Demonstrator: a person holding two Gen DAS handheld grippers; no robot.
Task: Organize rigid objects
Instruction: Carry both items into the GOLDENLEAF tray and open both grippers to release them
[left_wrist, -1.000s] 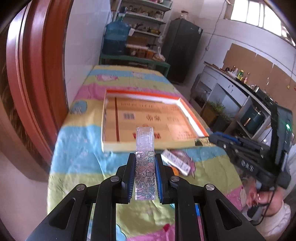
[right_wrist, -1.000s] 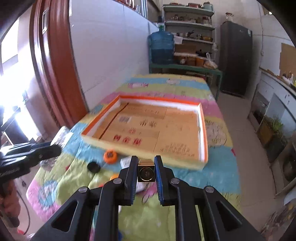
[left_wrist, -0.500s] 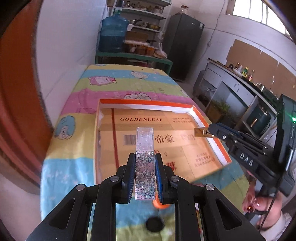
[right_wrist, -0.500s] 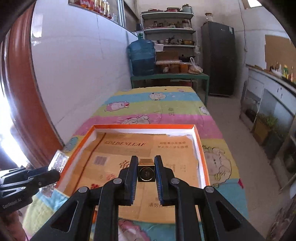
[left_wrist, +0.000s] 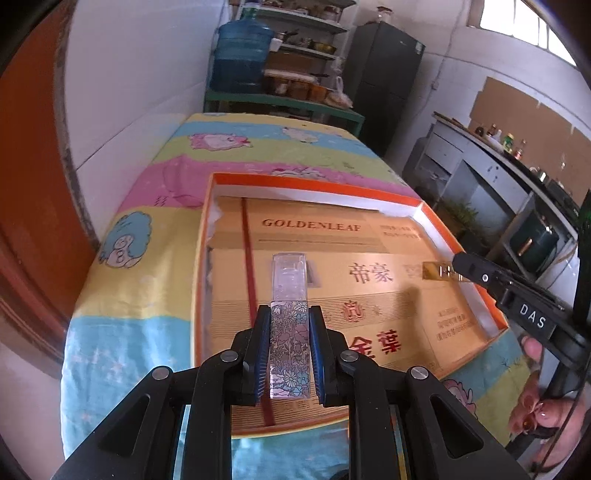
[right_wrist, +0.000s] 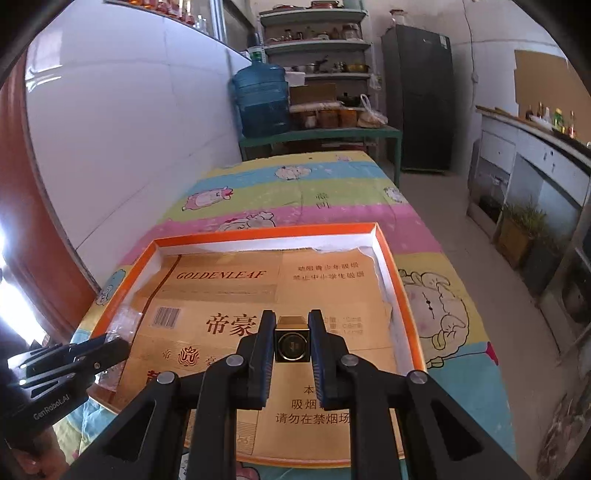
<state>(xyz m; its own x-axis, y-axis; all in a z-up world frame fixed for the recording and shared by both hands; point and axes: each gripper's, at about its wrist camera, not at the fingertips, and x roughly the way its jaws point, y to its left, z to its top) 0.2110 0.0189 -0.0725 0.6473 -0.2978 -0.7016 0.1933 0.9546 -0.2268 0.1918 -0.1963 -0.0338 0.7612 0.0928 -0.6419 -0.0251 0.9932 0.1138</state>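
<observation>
My left gripper (left_wrist: 289, 317) is shut on a long clear case with a flower print (left_wrist: 289, 295), held above the near left part of an orange-rimmed shallow box (left_wrist: 314, 184) lined with golden card. My right gripper (right_wrist: 291, 325) is shut on a small gold cube with a dark round face (right_wrist: 291, 341), over the middle of the same box (right_wrist: 266, 232). In the left wrist view the right gripper (left_wrist: 458, 267) comes in from the right with the gold cube (left_wrist: 434, 271) at its tip. In the right wrist view the left gripper (right_wrist: 118, 343) enters at the lower left, with the clear case (right_wrist: 122, 321).
The box lies on a table with a striped cartoon cloth (right_wrist: 325, 192). A white tiled wall (right_wrist: 129, 129) runs along the left. Beyond the table stand a green rack with a blue water jug (right_wrist: 262, 99) and a dark fridge (right_wrist: 421, 96). A person's hand (left_wrist: 535, 413) holds the right gripper.
Both grippers have moved forward and down, from the near table edge to above the box. Small items on the cloth near the front edge have dropped out of view. Both grips are unchanged.
</observation>
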